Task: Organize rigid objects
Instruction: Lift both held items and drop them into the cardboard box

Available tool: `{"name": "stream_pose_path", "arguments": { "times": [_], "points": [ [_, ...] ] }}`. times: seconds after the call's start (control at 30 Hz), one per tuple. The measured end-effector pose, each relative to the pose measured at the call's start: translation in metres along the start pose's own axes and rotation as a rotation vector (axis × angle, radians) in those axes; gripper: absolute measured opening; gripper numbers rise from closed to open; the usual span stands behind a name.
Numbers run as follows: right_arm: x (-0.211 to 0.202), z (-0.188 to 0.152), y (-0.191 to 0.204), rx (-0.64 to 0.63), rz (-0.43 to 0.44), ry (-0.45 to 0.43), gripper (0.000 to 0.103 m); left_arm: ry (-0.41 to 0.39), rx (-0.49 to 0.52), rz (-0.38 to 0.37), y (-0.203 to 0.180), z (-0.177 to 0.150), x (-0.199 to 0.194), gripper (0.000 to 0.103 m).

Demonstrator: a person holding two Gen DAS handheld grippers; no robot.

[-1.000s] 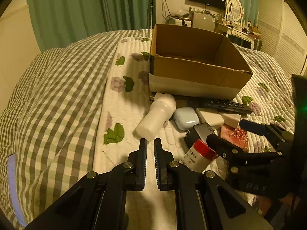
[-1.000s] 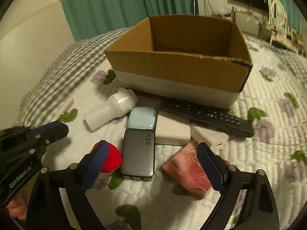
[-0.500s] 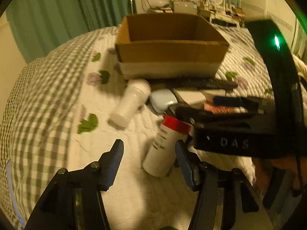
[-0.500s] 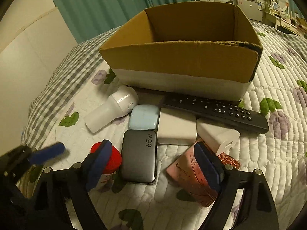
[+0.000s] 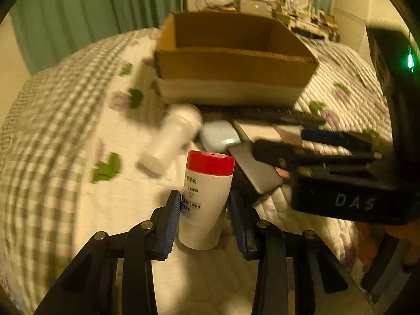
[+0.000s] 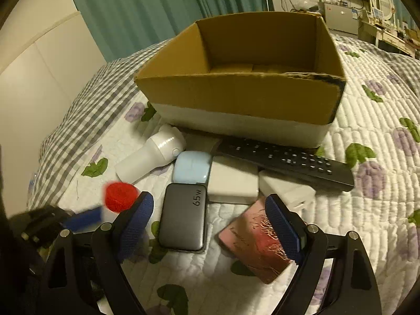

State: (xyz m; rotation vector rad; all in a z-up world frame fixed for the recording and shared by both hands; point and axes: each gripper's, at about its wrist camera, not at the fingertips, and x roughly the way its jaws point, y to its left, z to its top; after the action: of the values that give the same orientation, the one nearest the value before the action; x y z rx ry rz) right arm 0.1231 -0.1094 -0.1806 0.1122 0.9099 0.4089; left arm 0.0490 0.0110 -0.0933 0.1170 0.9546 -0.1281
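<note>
A white bottle with a red cap (image 5: 206, 197) stands upright between the fingers of my left gripper (image 5: 206, 218), which is shut on it. Its red cap also shows in the right wrist view (image 6: 120, 196). My right gripper (image 6: 210, 225) is open and empty above a grey 65W charger (image 6: 183, 220) and a pink foil packet (image 6: 257, 244). An open cardboard box (image 6: 236, 94) stands behind the pile. A white cylinder bottle (image 6: 149, 157), a light blue case (image 6: 193, 168), white adapters (image 6: 233, 179) and a black remote (image 6: 286, 162) lie in front of it.
Everything rests on a bed with a white floral quilt (image 6: 367, 210) and a grey checked blanket (image 5: 52, 131) on the left. Green curtains (image 6: 157, 8) and a cluttered desk (image 6: 380, 29) stand behind the bed.
My left gripper opened, moved right to the red-capped bottle and closed on it; the bottle now stands upright. My right gripper has moved forward and stays open over the charger.
</note>
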Motion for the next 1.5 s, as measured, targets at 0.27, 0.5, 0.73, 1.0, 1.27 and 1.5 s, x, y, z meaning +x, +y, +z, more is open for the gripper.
{"name": "stream_pose_path", "arguments": {
  "times": [0.27, 0.5, 0.73, 1.0, 1.27, 1.5],
  "points": [
    [0.021, -0.010, 0.031, -0.133, -0.020, 0.064, 0.075, -0.040, -0.025, 0.077, 0.019, 0.010, -0.014, 0.037],
    [0.022, -0.017, 0.042, -0.176, -0.071, 0.069, 0.044, -0.043, -0.038, 0.074, 0.024, 0.009, -0.019, 0.037],
    [-0.051, 0.011, 0.040, -0.208, -0.139, -0.084, 0.041, -0.133, -0.044, 0.036, 0.021, 0.034, -0.053, 0.037],
    [-0.129, 0.091, 0.030, -0.278, -0.217, -0.291, 0.041, -0.253, -0.016, -0.039, 0.006, 0.117, -0.073, 0.037],
    [-0.107, 0.150, 0.000, -0.244, -0.231, -0.342, 0.041, -0.198, -0.005, -0.034, -0.002, 0.189, -0.005, 0.037],
    [-0.057, 0.148, -0.024, -0.221, -0.217, -0.285, 0.041, -0.096, 0.004, -0.023, -0.006, 0.189, 0.061, 0.037]
  ]
}}
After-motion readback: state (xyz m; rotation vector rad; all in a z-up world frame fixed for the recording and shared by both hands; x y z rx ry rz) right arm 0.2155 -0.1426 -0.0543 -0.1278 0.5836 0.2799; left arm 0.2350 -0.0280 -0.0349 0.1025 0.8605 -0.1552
